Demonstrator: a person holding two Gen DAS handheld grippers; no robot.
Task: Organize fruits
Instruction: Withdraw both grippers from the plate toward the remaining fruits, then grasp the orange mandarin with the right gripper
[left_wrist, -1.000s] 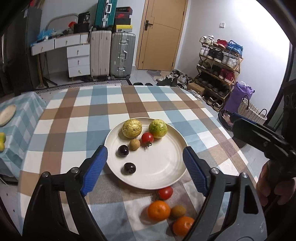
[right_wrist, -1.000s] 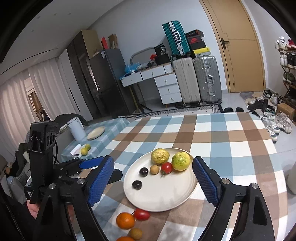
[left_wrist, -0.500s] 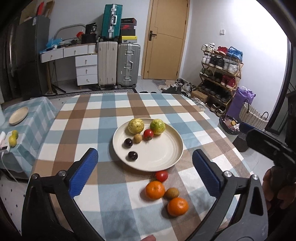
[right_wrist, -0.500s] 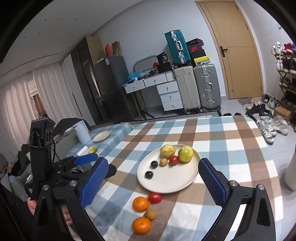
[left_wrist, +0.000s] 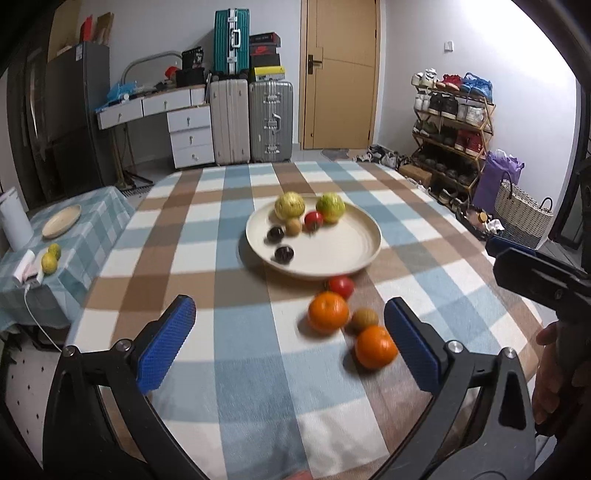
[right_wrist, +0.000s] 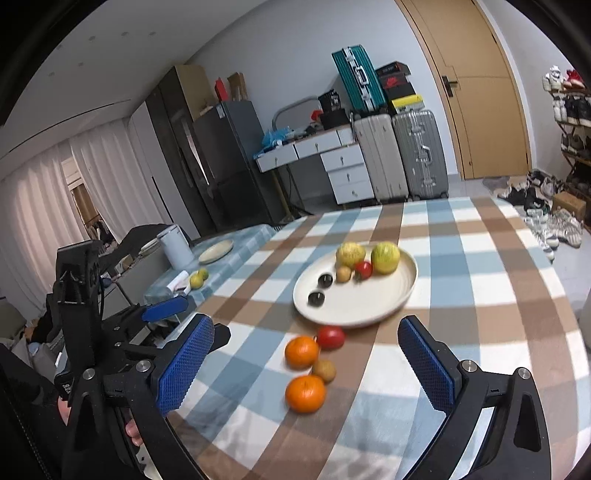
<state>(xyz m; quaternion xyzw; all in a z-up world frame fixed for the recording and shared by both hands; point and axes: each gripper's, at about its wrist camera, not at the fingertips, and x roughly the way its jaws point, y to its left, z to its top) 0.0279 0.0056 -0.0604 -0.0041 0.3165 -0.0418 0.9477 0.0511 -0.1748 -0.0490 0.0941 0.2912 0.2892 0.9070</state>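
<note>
No legible text. Shoe boxes (left_wrist: 263, 51) stacked on the suitcases (left_wrist: 270, 122) carry marks, too small and blurred to read. A black box (right_wrist: 329, 100) on the desk (right_wrist: 310, 147) shows white print, also unreadable.

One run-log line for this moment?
left claw: open, empty | right claw: open, empty | plate: six fruits | table: four fruits loose

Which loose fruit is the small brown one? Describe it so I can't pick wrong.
Find the white plate on the checked table. Just in front of it lie four loose fruits. The brown fruit sits between two oranges, smaller and duller than them and the red tomato.
</note>
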